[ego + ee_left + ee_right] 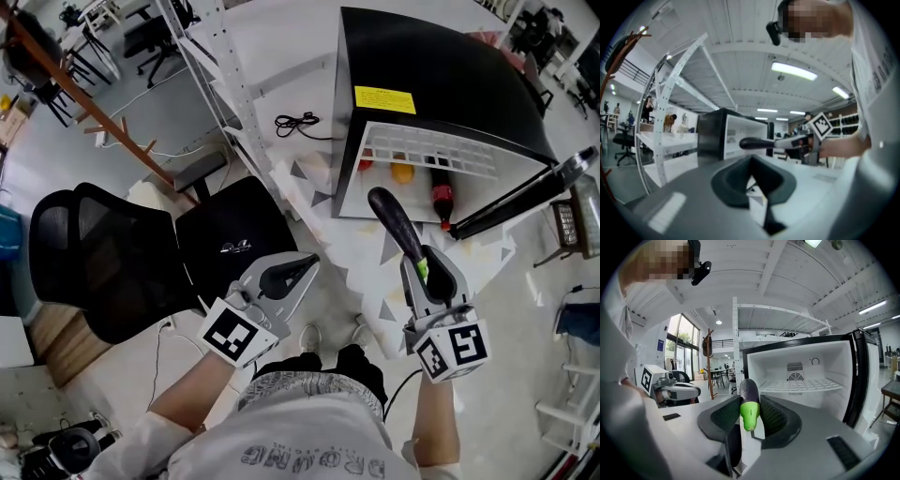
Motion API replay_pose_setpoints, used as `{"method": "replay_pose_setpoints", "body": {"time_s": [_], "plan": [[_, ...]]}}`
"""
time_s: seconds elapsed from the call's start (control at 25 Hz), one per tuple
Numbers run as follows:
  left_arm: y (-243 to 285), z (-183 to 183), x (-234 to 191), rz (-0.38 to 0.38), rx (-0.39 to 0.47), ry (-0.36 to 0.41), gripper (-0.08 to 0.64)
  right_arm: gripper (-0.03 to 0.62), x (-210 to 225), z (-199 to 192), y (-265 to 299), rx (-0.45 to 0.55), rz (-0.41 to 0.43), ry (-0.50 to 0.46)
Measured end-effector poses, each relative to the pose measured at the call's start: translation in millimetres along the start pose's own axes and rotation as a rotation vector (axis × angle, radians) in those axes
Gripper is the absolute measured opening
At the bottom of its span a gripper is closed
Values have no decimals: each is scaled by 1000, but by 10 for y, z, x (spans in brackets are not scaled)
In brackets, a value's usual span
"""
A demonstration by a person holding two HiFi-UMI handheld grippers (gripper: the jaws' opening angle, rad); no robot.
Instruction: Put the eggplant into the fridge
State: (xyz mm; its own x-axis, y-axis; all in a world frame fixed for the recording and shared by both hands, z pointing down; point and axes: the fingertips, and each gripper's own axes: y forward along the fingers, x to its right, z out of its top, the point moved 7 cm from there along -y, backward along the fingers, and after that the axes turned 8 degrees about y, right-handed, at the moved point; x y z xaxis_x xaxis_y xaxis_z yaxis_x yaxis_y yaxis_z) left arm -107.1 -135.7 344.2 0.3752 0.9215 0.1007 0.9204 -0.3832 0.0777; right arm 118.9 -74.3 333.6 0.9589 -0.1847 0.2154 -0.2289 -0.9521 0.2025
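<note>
Two hand-held grippers are in view, and we take each in turn.

**Right gripper.** The right gripper (427, 274) is clamped on the eggplant (395, 222). In the right gripper view its ribbed pads (723, 414) press on either side of the green stem end. The dark purple body juts out ahead of the jaws.

**Eggplant.** We find the eggplant in the air, outside the fridge (441, 75). Its dark tip is aimed at the open compartment.

**Left gripper.** The left gripper (298, 270) has its jaws together. The left gripper view shows nothing between them. It is held beside the right gripper, apart from it and clear of the eggplant. Each gripper carries its marker cube (231, 336) at the rear, near the hand.

**Fridge.** The cabinet is black with a white interior. Its door (525, 192) stands swung open to the right. A white wire shelf (441, 155) spans the compartment. In the head view we see a red bottle (442, 199) with a dark top in the opening, and a yellow item (401, 172) just beside it. We cannot tell what the yellow item is.

**Surroundings.** A black office chair (103, 248) stands to the person's left, well apart from the fridge.
</note>
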Motion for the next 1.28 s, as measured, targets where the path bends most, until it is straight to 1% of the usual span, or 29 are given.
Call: {"method": "replay_pose_setpoints", "body": {"time_s": [0.16,0.28,0.52,0.84,1.28], "plan": [[94,-11,-9,7,-7,-4,6,126,129,94,117,14,8,-12],[148,-64,-18,17,-35,-8,6,126,234,176,220,24,14,-25],[324,-64,-9,42,-38,-19,6,126,521,312,430,40,23,-42],[541,-94,12,85,-64,-37,6,124,864,410,706,34,53,-47],[792,-103,-40,124,-87,-47,6,126,1161,543,1105,32,87,-57]]}}
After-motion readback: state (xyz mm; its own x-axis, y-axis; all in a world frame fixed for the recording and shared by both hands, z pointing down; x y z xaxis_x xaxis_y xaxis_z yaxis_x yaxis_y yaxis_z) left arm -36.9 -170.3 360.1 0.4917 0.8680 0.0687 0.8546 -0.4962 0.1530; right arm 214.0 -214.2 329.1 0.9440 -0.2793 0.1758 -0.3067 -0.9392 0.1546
